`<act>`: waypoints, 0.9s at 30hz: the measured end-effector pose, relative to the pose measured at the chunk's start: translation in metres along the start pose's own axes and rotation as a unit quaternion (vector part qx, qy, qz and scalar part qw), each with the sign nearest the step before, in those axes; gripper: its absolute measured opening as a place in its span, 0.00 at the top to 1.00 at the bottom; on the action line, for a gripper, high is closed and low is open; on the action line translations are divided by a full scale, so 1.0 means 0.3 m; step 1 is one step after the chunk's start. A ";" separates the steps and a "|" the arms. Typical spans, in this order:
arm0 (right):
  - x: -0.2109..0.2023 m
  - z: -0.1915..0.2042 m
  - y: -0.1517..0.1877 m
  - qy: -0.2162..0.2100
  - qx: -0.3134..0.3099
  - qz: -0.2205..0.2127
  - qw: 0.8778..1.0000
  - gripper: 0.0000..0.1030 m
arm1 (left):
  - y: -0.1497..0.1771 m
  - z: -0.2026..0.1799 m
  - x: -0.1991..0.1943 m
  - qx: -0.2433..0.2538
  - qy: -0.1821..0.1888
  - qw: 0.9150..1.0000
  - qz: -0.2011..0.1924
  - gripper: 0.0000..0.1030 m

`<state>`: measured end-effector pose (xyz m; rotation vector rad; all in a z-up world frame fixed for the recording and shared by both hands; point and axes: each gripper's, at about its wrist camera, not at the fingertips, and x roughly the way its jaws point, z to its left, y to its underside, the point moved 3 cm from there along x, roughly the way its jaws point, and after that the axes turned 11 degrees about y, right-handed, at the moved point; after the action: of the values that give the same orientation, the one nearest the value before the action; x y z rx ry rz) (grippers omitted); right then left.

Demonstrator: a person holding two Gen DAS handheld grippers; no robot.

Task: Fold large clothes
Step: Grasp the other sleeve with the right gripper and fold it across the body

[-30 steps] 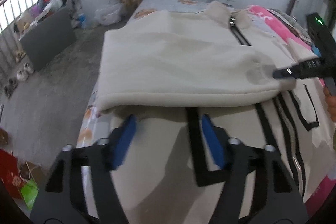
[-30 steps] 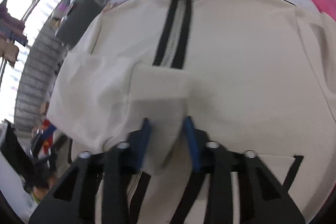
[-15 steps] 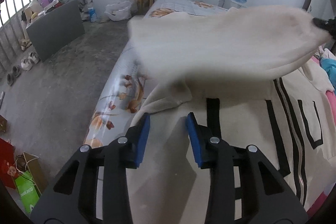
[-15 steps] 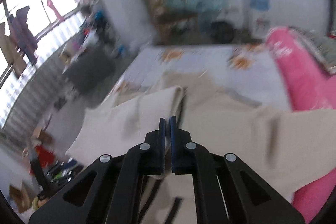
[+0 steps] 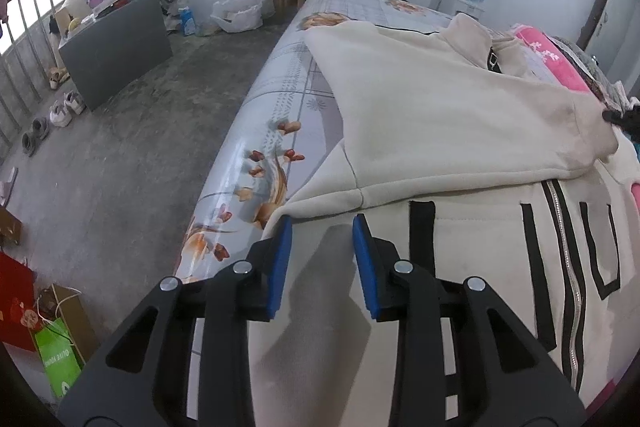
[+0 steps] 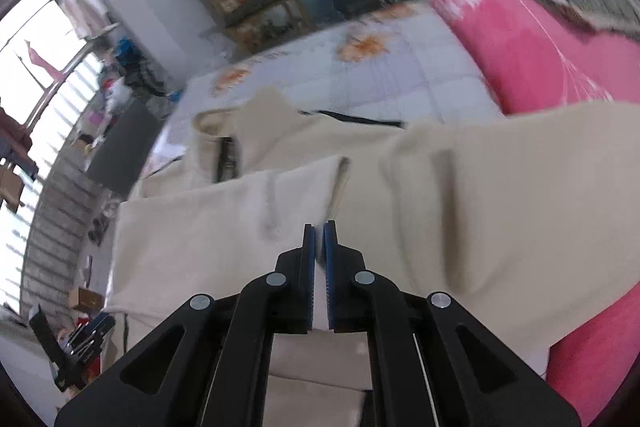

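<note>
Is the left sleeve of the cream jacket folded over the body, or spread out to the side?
Folded over. The sleeve lies across the jacket, covering the upper zipper, its cuff pinched in the right gripper.

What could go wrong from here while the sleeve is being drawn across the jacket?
The right gripper is shut on only the tip of the cream fleece jacket's sleeve, so the cloth may slip out. The left gripper, its jaws closing on nothing, does not pin the cream zip-front jacket, whose hem lies near the edge of the floral-printed bed; the pull could drag it askew.
</note>
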<state>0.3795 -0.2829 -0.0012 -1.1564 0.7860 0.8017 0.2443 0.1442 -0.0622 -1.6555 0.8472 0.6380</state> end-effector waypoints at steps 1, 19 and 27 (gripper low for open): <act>0.017 -0.034 -0.001 0.004 0.011 0.013 1.000 0.94 | 0.001 0.002 0.000 -0.001 0.000 1.000 -0.001 0.70; 0.055 -0.021 0.132 0.011 -0.033 0.061 0.998 0.92 | 0.009 -0.011 -0.006 0.000 -0.010 1.000 -0.008 0.72; -0.037 -0.033 0.173 -0.013 -0.012 0.069 0.997 0.92 | 0.010 -0.001 -0.010 -0.005 -0.001 1.000 -0.010 0.72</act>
<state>0.3283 -0.2833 -0.0180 -1.1188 0.8427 0.9415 0.2401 0.1442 -0.0614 -1.6690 0.8273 0.6308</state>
